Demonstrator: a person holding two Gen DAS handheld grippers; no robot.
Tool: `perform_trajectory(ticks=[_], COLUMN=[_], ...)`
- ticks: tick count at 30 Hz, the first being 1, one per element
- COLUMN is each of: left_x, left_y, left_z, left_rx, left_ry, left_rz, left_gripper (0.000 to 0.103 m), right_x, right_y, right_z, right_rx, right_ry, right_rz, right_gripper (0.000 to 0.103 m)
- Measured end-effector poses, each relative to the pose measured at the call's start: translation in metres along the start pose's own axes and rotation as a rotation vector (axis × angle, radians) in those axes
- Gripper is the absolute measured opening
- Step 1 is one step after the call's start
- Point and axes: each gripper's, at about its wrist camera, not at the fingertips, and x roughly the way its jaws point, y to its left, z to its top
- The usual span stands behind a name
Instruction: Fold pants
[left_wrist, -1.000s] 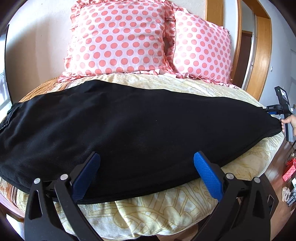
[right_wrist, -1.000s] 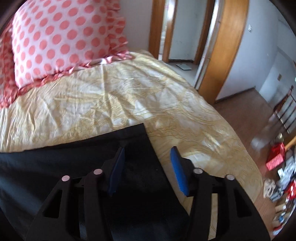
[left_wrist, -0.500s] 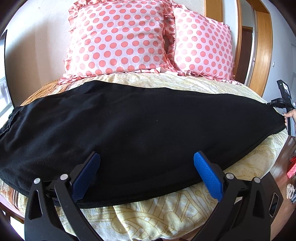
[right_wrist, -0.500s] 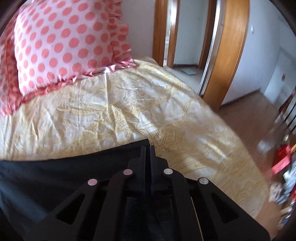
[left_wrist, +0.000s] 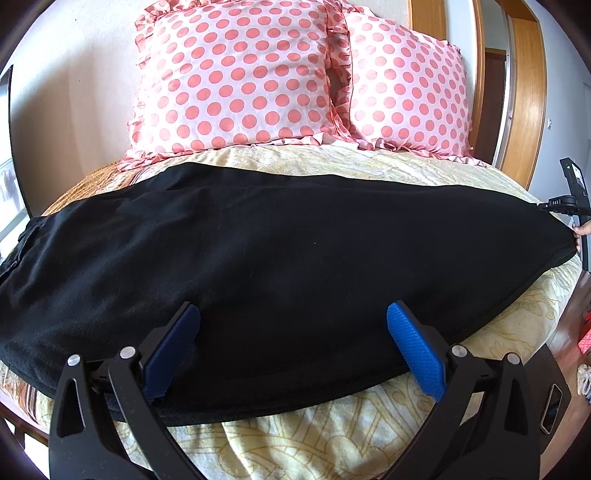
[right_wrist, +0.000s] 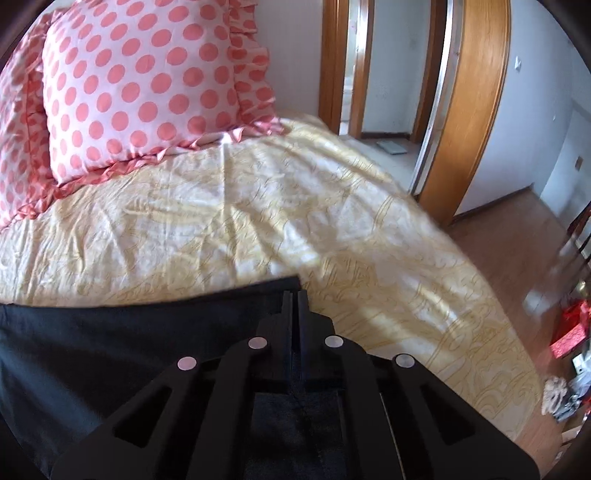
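Yellow patterned bedspread (left_wrist: 332, 435) covers the bed, creased, running to its rounded edges. White wall behind; wooden door frame (right_wrist: 476, 110) at the right, wood floor (right_wrist: 517, 251) past it.

Black pants (left_wrist: 277, 266) lie lengthwise across the bed, flat, reaching nearly from one side to the other.

Two pink polka-dot pillows (left_wrist: 236, 77) stand against the wall behind the pants, side by side, touching.

Left wrist view: left tongs (left_wrist: 291, 350) spread wide over the near edge of the pants, blue pads clear of the cloth. Right tongs show small at the far right end of the pants, a hand (left_wrist: 583, 232) on the handle.

Right wrist view only: right tongs (right_wrist: 294, 295) pinched tight on the corner of the pants. Open doorway; red clutter (right_wrist: 569, 332) on the floor, blurred.
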Motion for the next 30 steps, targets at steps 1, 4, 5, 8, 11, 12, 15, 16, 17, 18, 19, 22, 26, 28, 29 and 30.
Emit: perform_trajectory(ticks=[1,4,5,8,11,12,15,16,17,18,19,22,26,28,29,30], left_x=[0.001,0.002,0.003,0.002,0.001,0.0,-0.003,-0.004,-0.004,-0.005,-0.006,-0.008,-0.012,-0.014,-0.015,-0.016], left_y=[0.0,0.0,0.0,0.0,0.0,0.001,0.001,0.002,0.001,0.001,0.001,0.0,0.001,0.003,0.003,0.003], left_z=[0.001,0.002,0.001,0.001,0.001,0.001,0.001,0.0,0.0,-0.001,-0.001,-0.003,-0.005,-0.006,-0.007,-0.007], left_rx=[0.0,0.0,-0.001,0.001,0.004,0.003,0.0,0.0,0.001,0.006,0.009,0.018,0.019,0.017,0.017,0.017], left_ry=[0.0,-0.002,-0.003,-0.005,-0.006,-0.006,-0.009,-0.012,-0.014,-0.017,-0.019,-0.023,-0.027,-0.029,-0.03,-0.031], left_rz=[0.002,0.008,0.009,0.01,0.005,0.001,-0.016,-0.021,-0.022,-0.026,-0.028,-0.039,-0.055,-0.061,-0.062,-0.063], left_gripper=[0.101,0.101,0.101,0.101,0.101,0.101,0.101,0.101,0.101,0.101,0.101,0.101,0.101,0.101,0.101,0.101], right_x=[0.001,0.0,0.0,0.009,-0.004,-0.016,-0.052,-0.061,-0.072,-0.077,-0.082,-0.092,-0.091,-0.088,-0.088,-0.088], right_y=[0.0,-0.002,-0.002,0.004,-0.007,-0.012,-0.028,-0.033,-0.041,-0.047,-0.052,-0.066,-0.067,-0.065,-0.064,-0.062], right_z=[0.002,0.008,0.01,0.008,0.006,0.002,-0.018,-0.026,-0.038,-0.046,-0.054,-0.077,-0.091,-0.096,-0.097,-0.097], right_rx=[0.0,0.003,0.004,-0.031,0.061,0.101,0.182,0.218,0.278,0.319,0.354,0.453,0.481,0.512,0.521,0.527], right_ry=[0.003,-0.009,-0.01,0.046,0.06,0.042,0.008,0.011,0.02,0.029,0.041,0.058,0.097,0.113,0.107,0.107], right_rz=[-0.009,-0.012,-0.015,-0.045,-0.037,-0.035,-0.033,-0.023,0.006,0.025,0.037,0.046,0.043,0.091,0.099,0.105], right_gripper=[0.002,0.002,0.002,0.003,0.041,0.063,0.065,0.063,0.062,0.059,0.056,0.051,0.051,0.05,0.05,0.05])
